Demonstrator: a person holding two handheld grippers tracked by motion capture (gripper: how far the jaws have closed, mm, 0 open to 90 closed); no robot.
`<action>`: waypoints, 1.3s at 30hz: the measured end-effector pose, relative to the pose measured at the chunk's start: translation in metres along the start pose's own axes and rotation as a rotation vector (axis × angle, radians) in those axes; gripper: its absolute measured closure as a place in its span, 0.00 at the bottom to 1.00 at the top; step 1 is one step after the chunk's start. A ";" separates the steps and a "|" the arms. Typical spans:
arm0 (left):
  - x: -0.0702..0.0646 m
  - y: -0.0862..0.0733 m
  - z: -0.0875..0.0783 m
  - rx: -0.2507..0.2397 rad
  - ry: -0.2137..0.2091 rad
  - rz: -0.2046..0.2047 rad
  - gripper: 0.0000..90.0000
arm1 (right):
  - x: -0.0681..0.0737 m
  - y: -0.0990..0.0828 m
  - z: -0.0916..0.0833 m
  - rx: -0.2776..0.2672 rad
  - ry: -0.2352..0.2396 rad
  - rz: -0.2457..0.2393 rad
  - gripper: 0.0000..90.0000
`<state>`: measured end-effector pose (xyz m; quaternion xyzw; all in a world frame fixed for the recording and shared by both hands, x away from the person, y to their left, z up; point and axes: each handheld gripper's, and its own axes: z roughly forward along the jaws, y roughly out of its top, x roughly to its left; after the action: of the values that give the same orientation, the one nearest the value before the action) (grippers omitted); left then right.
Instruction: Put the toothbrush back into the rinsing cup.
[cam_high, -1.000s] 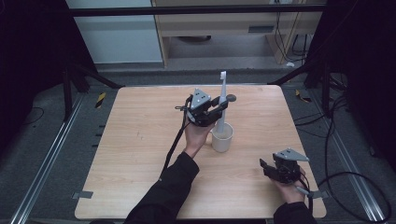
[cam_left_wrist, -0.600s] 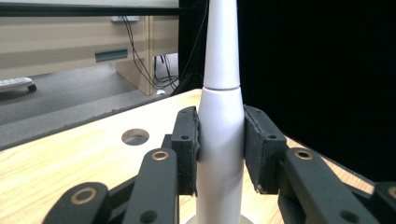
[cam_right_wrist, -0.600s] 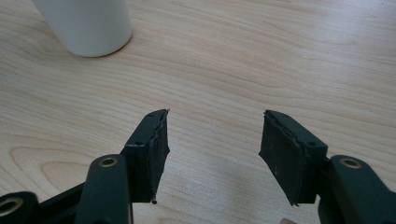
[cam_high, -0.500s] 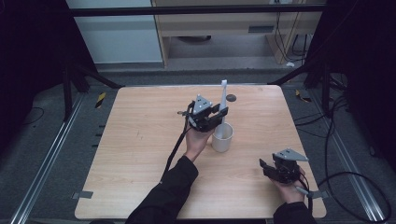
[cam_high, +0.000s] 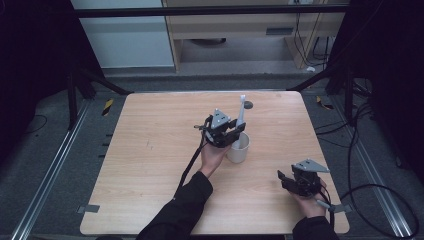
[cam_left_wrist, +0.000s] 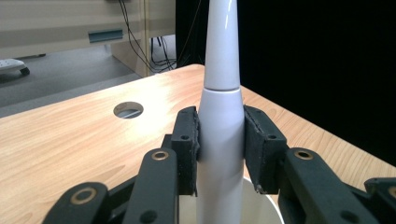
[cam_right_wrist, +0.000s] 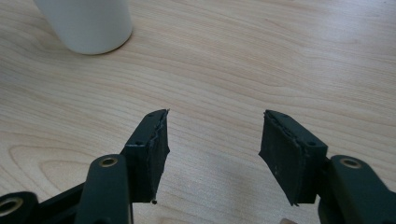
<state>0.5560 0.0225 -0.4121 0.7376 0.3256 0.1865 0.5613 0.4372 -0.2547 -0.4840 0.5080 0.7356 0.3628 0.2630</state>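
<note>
— What have you got there?

— My left gripper (cam_left_wrist: 219, 140) is clamped on a white electric toothbrush (cam_left_wrist: 220, 116), pads (cam_left_wrist: 187, 140) pressing either side of its handle. It stands upright with its lower end inside the rim of the white cup (cam_high: 238, 148), which sits near the middle of the wooden table (cam_high: 150, 165).

— And the other hand?

— My right gripper (cam_right_wrist: 212, 149) rests near the table's front right corner, jaws apart with nothing between them, well away from the cup (cam_right_wrist: 86, 23).

— What could go wrong?

— The toothbrush is tall and the cup is light. If I let go while it leans, I think it could tip the cup, or catch the rim and knock it sideways.
</note>
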 end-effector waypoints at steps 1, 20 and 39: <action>0.000 -0.002 0.000 0.006 -0.002 0.001 0.74 | 0.000 0.000 0.000 0.000 0.000 0.001 0.46; 0.000 -0.018 0.007 0.075 -0.006 0.012 0.73 | 0.000 0.000 0.000 0.002 -0.002 0.004 0.46; 0.001 -0.020 -0.015 0.084 -0.021 0.030 0.65 | 0.000 0.000 0.000 0.003 -0.006 0.002 0.45</action>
<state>0.5419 0.0363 -0.4263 0.7674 0.3162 0.1730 0.5303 0.4368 -0.2548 -0.4839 0.5104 0.7346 0.3606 0.2643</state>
